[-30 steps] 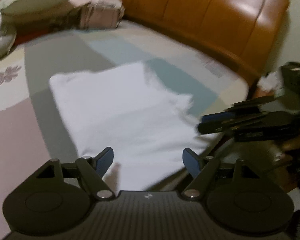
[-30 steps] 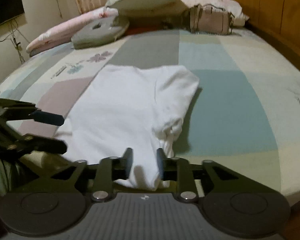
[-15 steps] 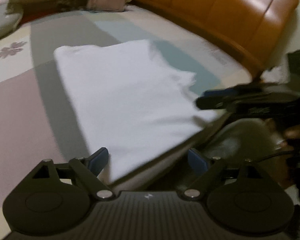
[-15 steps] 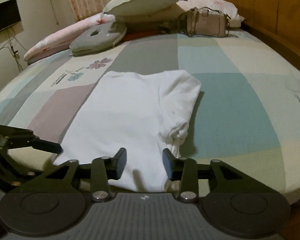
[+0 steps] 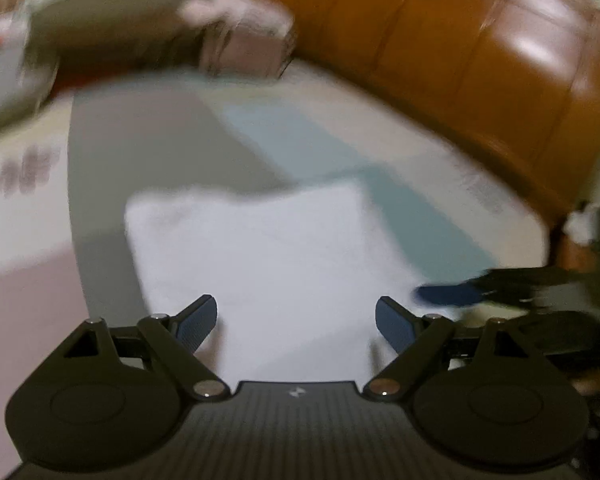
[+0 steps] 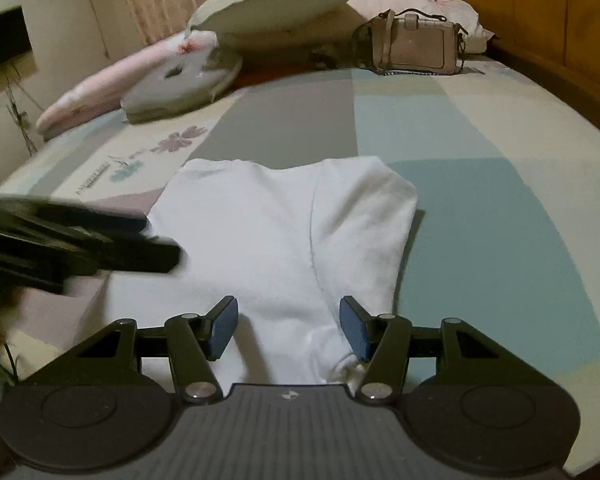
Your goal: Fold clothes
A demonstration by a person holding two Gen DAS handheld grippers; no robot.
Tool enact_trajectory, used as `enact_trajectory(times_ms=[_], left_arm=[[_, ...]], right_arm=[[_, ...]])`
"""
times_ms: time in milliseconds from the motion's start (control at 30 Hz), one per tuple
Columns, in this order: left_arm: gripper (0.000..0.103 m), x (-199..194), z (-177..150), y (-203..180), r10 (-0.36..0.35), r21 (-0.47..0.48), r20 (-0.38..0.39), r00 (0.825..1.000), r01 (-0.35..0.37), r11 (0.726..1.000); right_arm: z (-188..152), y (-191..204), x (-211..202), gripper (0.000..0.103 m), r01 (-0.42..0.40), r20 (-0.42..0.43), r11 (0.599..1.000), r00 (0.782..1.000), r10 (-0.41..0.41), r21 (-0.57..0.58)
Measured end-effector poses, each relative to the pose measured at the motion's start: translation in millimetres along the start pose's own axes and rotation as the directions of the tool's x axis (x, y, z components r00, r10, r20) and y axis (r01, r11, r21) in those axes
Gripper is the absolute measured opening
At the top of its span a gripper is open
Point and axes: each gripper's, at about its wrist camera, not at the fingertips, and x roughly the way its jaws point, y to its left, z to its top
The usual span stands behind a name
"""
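A white garment (image 6: pixel 276 240) lies folded lengthwise on the patchwork bedsheet (image 6: pixel 480 208), with a sleeve doubled over its right side. My right gripper (image 6: pixel 288 328) hovers over the garment's near hem; its jaws are opening and the blue pads stand apart with no cloth pinched between them. My left gripper (image 5: pixel 296 324) is open wide over the near left part of the garment (image 5: pixel 268 256), in a blurred view. Each gripper shows in the other's view: the left (image 6: pixel 156 240) at the garment's left edge, the right (image 5: pixel 452 294) at its right edge.
Pillows (image 6: pixel 276 4) and a grey round cushion (image 6: pixel 180 88) are piled at the head of the bed. A beige handbag (image 6: pixel 416 44) sits beside them. An orange wooden bed frame (image 5: pixel 460 60) runs along the right side. The bed's near edge is just below the grippers.
My right gripper's jaws have widened and let the hem go. Both grippers pulled back a little, then came forward over the garment's near end; the left view is now blurred by motion.
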Motion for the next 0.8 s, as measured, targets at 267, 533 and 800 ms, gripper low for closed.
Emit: enact_trajectory(times_ms=[267,533,800], left_arm=[[0.086,-21,12,8,0.066,-0.047,0.077,0.995,-0.062,0.997],[0.086,-25,14,27,0.093,-0.09,0.059,0.994,-0.088,0.992],[0.086,-22,34,15,0.077,-0.033,0.049,0.996,-0.075,0.997]], right_arm=[[38,12,7,0.07,0.008,0.075,0.992,0.997,0.002,-0.123],[59,0,86,0.093,0.061,-0.004,0.995,0.998,-0.061,-0.084],[45,2,23,0.103,0.085,0.1,0.996,0.991,-0.087,0.025]])
